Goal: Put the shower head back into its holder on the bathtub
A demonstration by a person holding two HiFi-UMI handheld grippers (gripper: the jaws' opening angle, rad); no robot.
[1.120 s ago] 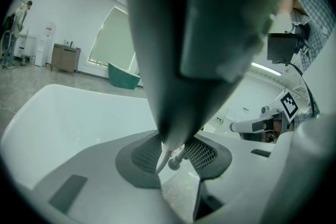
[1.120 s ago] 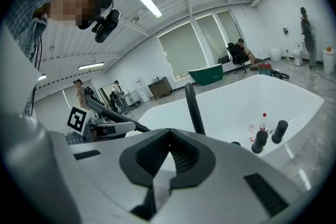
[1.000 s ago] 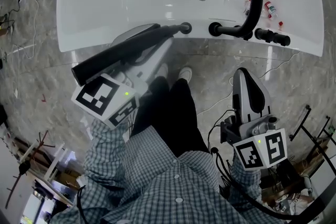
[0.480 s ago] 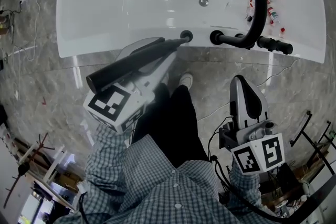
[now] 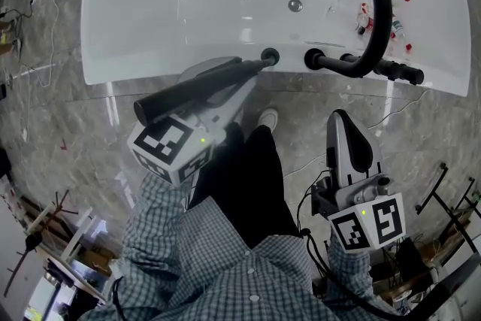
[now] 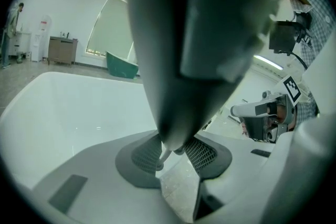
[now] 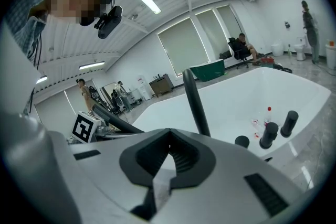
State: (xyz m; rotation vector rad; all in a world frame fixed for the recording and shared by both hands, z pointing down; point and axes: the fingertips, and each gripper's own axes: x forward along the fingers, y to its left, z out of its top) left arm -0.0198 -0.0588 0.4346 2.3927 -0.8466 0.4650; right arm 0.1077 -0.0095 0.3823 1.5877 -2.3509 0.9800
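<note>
The long black shower head (image 5: pixel 197 85) lies slanted between the jaws of my left gripper (image 5: pixel 242 77), which is shut on it. Its narrow end reaches the round black holder (image 5: pixel 269 56) on the white bathtub's near rim (image 5: pixel 150 65); whether it sits inside is hidden. In the left gripper view the shower head (image 6: pixel 210 34) fills the upper frame and runs down between the pads of the left gripper (image 6: pixel 176 152). My right gripper (image 5: pixel 342 119) hangs low on the right, away from the tub, shut and empty. In its own view the right gripper (image 7: pixel 168 136) points toward the tub.
A tall arched black spout (image 5: pixel 379 11) rises from the rim right of the holder, with a black knob (image 5: pixel 314 58) and a handle (image 5: pixel 402 72) beside it. Small bottles (image 5: pixel 379 19) lie in the tub near the drain (image 5: pixel 295 5). Cables trail on the marble floor (image 5: pixel 45 109).
My left gripper has moved up and right toward the tub rim with the shower head, whose rear end now lies closer to the tub. The right gripper has barely shifted.
</note>
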